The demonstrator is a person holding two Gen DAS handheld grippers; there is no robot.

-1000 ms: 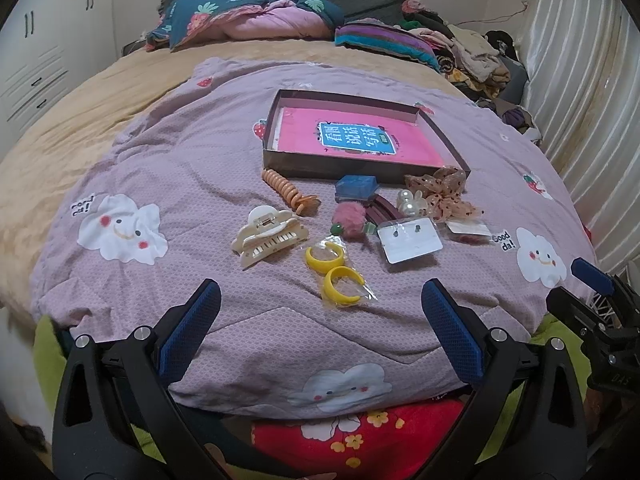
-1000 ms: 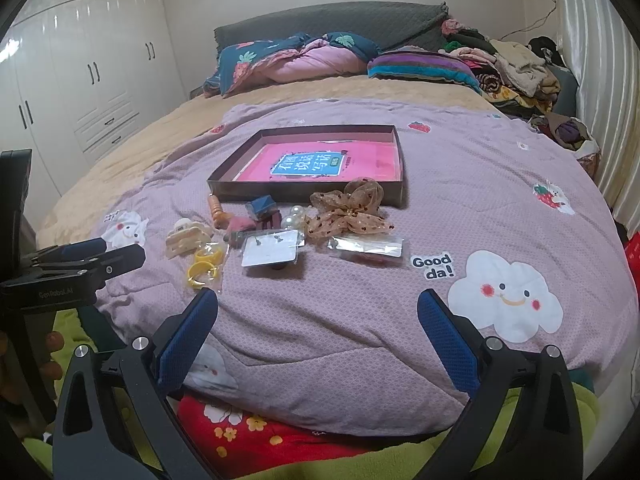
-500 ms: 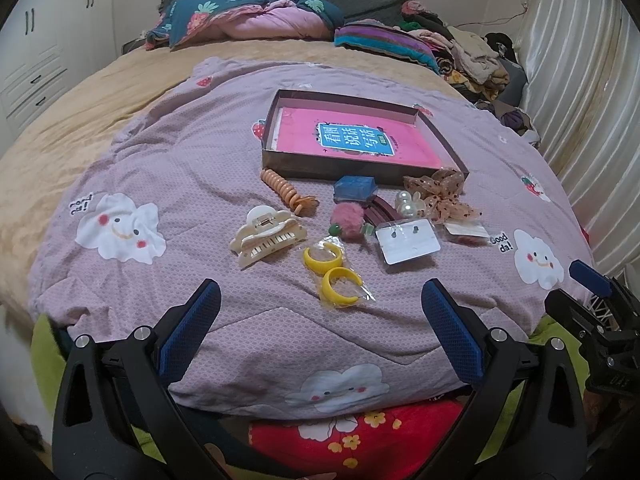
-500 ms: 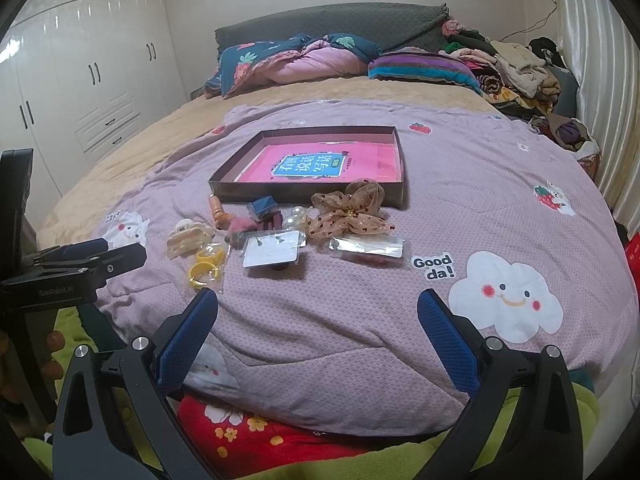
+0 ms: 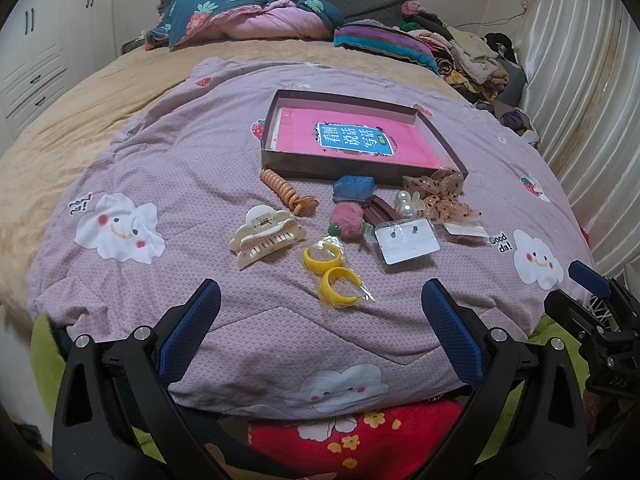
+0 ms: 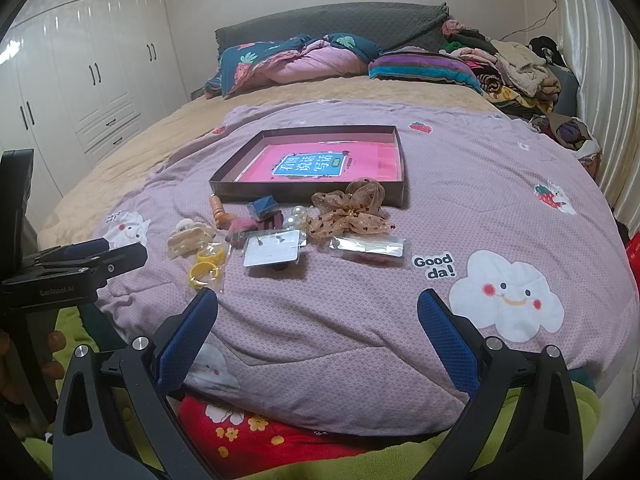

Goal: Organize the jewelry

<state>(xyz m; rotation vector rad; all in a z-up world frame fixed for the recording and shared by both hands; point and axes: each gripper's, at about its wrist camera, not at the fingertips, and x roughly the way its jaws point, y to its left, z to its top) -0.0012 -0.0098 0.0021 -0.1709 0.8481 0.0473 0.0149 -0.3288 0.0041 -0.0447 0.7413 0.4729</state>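
Both grippers, left gripper (image 5: 320,308) & right gripper (image 6: 318,316), wide apart, empty, near jewelry (image 5: 340,220).

Bed (image 5: 120,92): lilac quilt (image 5: 192,168) (cloud print), box (image 5: 360,168), scattered jewelry (image 5: 340,232).

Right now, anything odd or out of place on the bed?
Nothing damaged. The jewelry is simply unsorted: yellow hoops, cream claw clip and earring card lie loose on the quilt, none in the box.

Jewelry pile (image 6: 280,232) beside box (image 6: 316,196), gripper (image 6: 318,336) gaping
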